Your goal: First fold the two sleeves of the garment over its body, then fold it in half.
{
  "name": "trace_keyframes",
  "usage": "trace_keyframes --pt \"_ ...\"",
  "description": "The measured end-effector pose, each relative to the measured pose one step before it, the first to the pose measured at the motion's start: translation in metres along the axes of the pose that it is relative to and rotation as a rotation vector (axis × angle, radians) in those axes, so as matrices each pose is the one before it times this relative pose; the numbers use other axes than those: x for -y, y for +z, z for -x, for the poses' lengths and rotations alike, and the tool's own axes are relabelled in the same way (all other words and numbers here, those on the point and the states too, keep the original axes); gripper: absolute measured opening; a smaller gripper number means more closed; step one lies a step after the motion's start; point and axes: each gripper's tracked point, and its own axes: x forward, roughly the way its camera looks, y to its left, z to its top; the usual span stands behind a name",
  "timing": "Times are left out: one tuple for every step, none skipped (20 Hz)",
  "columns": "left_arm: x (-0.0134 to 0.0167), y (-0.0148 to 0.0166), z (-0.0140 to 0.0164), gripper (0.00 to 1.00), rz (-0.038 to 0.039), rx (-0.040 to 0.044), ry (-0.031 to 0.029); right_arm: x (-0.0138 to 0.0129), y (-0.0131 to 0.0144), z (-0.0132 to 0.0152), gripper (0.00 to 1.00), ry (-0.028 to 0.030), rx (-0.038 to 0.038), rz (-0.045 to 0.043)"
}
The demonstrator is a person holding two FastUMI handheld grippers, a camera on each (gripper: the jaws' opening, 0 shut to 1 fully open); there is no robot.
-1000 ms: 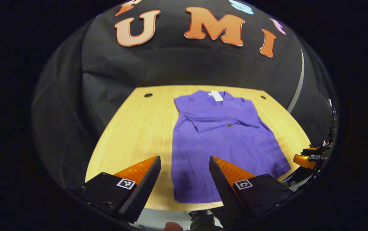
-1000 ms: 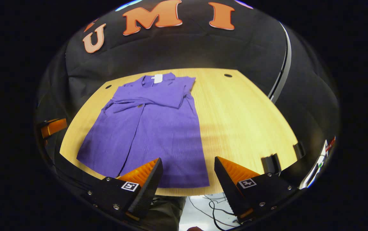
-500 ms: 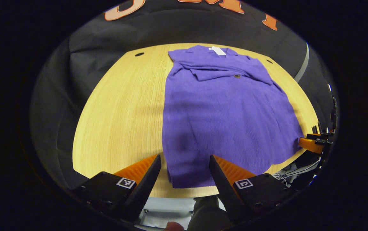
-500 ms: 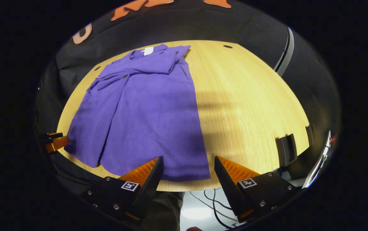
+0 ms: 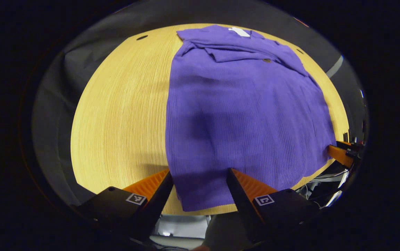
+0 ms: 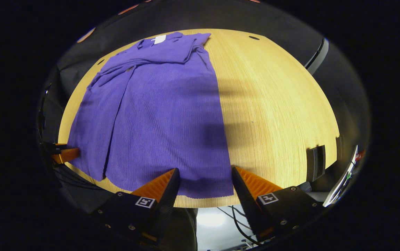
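A purple garment (image 5: 241,108) lies flat on the wooden table (image 5: 123,111), collar at the far end, both sleeves folded across its chest. My left gripper (image 5: 200,176) is open, its fingers straddling the hem's near left corner just above the cloth. In the right gripper view the garment (image 6: 161,108) spreads leftward, and my right gripper (image 6: 204,174) is open over the hem's near right corner. The right gripper (image 5: 341,153) also shows at the far right of the left gripper view, and the left gripper (image 6: 64,154) at the left edge of the right gripper view.
The table's near edge (image 6: 203,202) runs just below the hem, with floor and cables (image 6: 235,219) beyond it. A dark bracket (image 6: 315,158) sits on the table's right edge. Bare wood (image 6: 273,104) lies right of the garment, and small holes (image 5: 141,37) mark the far corners.
Both grippers have dropped and moved forward toward the garment's hem corners, tilting down so the table looms larger. Both stay open. The garment has not moved.
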Motion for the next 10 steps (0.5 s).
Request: trace_keyframes --pt "0.00152 0.00044 0.00181 0.94 0.02709 -0.02609 0.00205 -0.00301 -0.00139 0.00006 0.83 0.00333 -0.02271 0.00149" --pt "0.00225 -0.00307 0.00094 0.87 0.00610 -0.02792 -0.00446 -0.00161 -0.00121 0.00088 0.70 0.00383 -0.02156 0.00821" --pt "0.00232 0.00111 -0.00042 0.84 -0.02506 -0.00446 -0.00793 -0.00215 0.00186 0.00067 0.70 0.00638 -0.01115 0.01210" --pt "0.00321 0.00087 0.00008 0.68 -0.01950 -0.00130 -0.00925 -0.00238 0.00131 -0.00151 0.63 0.00267 -0.00620 0.01214" --pt "0.00350 -0.00165 0.00050 0.53 0.00435 -0.00256 -0.00514 -0.00188 0.00361 0.00002 0.48 0.00842 -0.00037 0.00797" --pt "0.00332 0.00171 0.00002 0.37 0.00286 -0.00366 -0.00878 -0.00138 0.00457 0.00017 0.41 0.00938 0.00435 -0.01164" --pt "-0.00068 0.00066 -0.00186 0.28 0.01473 0.00089 -0.01171 -0.00056 0.00322 -0.00120 0.26 0.01357 0.00253 -0.03003" --pt "-0.00092 0.00073 0.00076 0.14 0.00796 -0.00968 -0.00979 0.00010 0.00238 0.00003 0.19 0.01198 -0.00387 -0.03701" --pt "-0.00037 0.00040 -0.00019 0.13 0.00431 0.00096 -0.01403 -0.00189 0.00021 -0.00158 0.10 0.01846 -0.01051 -0.03059" --pt "-0.00046 0.00050 -0.00051 0.10 0.01556 -0.00560 -0.01547 -0.00059 0.00153 0.00094 0.07 0.01844 -0.00673 -0.02421"
